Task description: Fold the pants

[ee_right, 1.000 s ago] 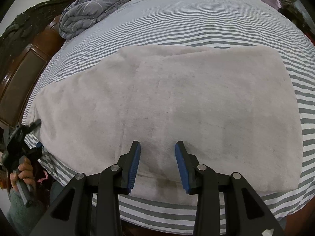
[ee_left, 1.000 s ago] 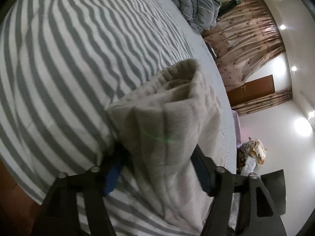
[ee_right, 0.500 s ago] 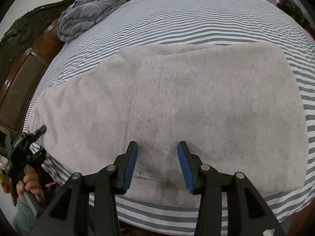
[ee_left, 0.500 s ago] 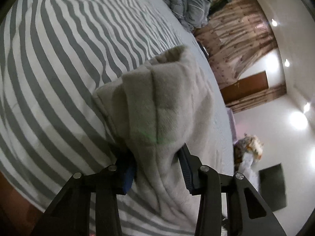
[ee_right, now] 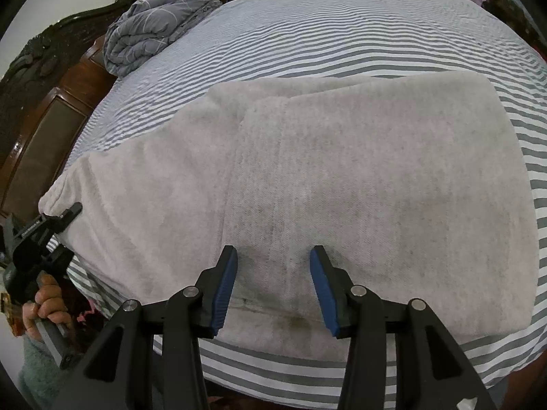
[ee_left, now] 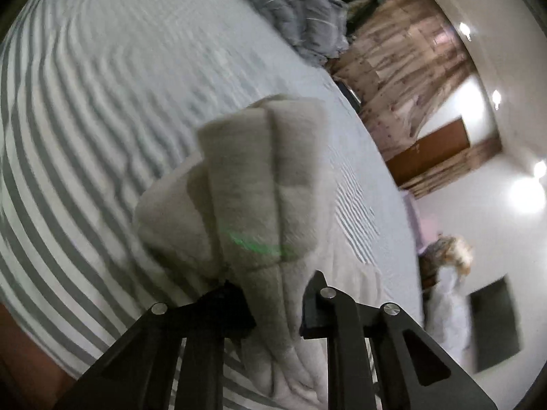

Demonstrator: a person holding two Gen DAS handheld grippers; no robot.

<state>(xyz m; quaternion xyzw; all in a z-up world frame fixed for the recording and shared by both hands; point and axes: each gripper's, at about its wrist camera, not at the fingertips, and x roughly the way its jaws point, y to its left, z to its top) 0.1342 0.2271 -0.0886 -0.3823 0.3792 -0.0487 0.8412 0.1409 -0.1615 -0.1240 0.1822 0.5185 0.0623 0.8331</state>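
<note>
1. On the striped bed sheet (ee_right: 342,27), the pants (ee_right: 359,177) lie spread flat near the edge closest to me, already doubled over once by the look of the layered step across the middle. My left gripper (ee_left: 277,294) is clamped on the bunched end of them, and that end stands lifted off the sheet.

2. My right gripper (ee_right: 271,283) hovers over the near hem with its blue pads (ee_right: 225,283) apart and nothing between them. Whether the tips touch the cloth, I can't tell.

3. First risk: my left bite looks thick and lumpy, several layers gathered at once. If a layer slides out as I carry it across, the fold lands crooked and uneven.

4. Second risk: the fabric is plush and probably heavy. With only one end raised, it may drag the flat part along the sheet and ruck up what's already neat.

5. Third risk: the near hem sits close to the mattress edge. A pull toward me could tip the whole lot off the side.

6. Fourth risk: the left view is badly blurred, so I'd judge aim there poorly; a rushed swing could overshoot the far edge.

7. The rolled grey quilt (ee_right: 154,37) by the headboard (ee_right: 37,102) sits well apart, so no trouble there.
</note>
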